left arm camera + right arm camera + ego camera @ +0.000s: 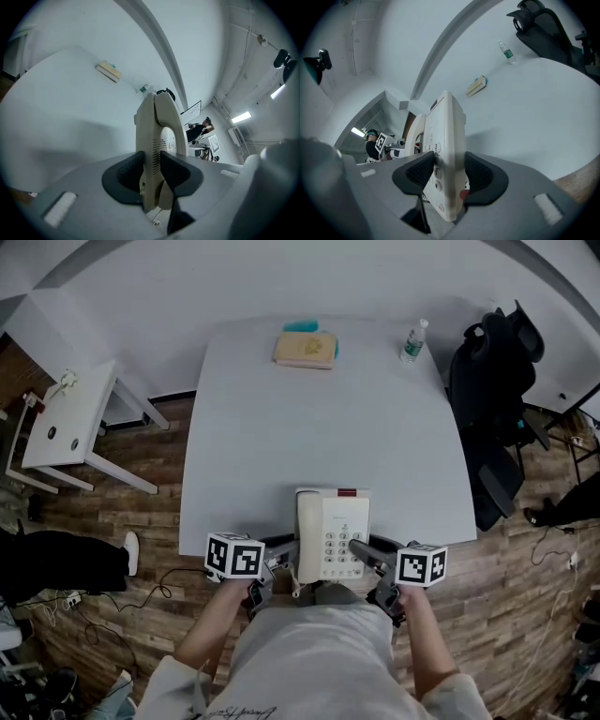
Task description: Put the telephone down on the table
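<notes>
A cream desk telephone [332, 533] with a keypad and its handset on the left is held over the near edge of the white table [281, 437]. My left gripper [281, 557] is shut on the telephone's left side, where the handset edge [152, 159] stands between its dark pads. On the opposite side my right gripper [361, 554] is shut on the keypad edge of the telephone [447, 178]. Both views show the phone upright on its side between the jaws. Whether its base touches the table is hidden.
At the table's far edge lie a tan book [306, 349] on something teal and a water bottle [413, 341]. A black office chair [492, 399] stands at the right. A small white side table [70, 418] stands left. A person [201, 129] shows far off.
</notes>
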Demonstrator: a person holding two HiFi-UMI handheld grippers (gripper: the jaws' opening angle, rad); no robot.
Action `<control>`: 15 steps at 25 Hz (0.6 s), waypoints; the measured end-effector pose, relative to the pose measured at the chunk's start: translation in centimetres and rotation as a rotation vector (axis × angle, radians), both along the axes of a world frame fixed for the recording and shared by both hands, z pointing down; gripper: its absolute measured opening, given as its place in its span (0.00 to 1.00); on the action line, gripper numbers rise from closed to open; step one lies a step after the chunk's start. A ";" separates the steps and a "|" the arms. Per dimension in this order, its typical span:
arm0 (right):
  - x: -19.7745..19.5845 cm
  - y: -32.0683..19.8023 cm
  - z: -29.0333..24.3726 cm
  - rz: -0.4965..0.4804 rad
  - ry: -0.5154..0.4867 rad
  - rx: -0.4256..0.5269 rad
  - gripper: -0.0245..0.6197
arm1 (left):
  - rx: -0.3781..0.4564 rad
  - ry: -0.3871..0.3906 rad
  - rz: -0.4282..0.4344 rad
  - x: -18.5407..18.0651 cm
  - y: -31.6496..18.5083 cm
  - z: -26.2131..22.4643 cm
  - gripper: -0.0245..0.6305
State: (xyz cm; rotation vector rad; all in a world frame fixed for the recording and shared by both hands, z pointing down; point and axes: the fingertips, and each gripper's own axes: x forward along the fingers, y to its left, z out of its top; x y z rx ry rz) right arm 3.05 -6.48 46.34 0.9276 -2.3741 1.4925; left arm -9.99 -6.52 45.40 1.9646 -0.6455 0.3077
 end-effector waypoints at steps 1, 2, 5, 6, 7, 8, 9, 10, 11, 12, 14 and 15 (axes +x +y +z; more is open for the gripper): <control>0.2 -0.2 -0.1 -0.003 -0.004 -0.006 0.38 | -0.003 0.001 -0.003 0.2 -0.3 -0.1 0.23; 0.2 -0.2 -0.2 -0.008 -0.008 -0.010 0.38 | -0.003 0.001 -0.006 0.3 -0.3 -0.2 0.23; 0.4 -0.2 -0.3 -0.017 -0.003 0.000 0.38 | 0.003 0.004 -0.014 0.5 -0.1 -0.2 0.24; 0.6 -0.5 -0.3 -0.019 0.001 0.004 0.38 | 0.003 0.005 -0.017 0.6 -0.3 -0.1 0.23; 0.7 -0.9 -0.2 -0.022 0.002 0.005 0.38 | 0.003 0.007 -0.020 0.7 -0.6 -0.1 0.23; 0.7 -1.2 -0.2 -0.025 0.002 0.004 0.38 | 0.001 0.009 -0.024 0.7 -0.8 0.0 0.23; 0.8 -1.5 -0.3 -0.028 0.002 0.004 0.38 | 0.000 0.011 -0.028 0.8 -1.1 0.0 0.24; 0.9 -1.8 -0.3 -0.030 0.003 0.005 0.38 | -0.002 0.014 -0.032 0.9 -1.4 0.0 0.24; 1.0 -2.2 -0.3 -0.031 0.004 0.006 0.38 | -0.004 0.018 -0.035 1.1 -1.7 -0.1 0.23; 1.2 -2.6 -0.3 -0.033 0.005 0.007 0.38 | -0.005 0.021 -0.037 1.3 -2.0 -0.1 0.23; 1.3 -3.2 -0.3 -0.036 0.004 0.007 0.38 | -0.003 0.022 -0.039 1.4 -2.6 -0.1 0.23; 1.4 -3.3 -0.2 -0.037 0.003 0.006 0.38 | -0.001 0.019 -0.040 1.4 -2.8 -0.1 0.23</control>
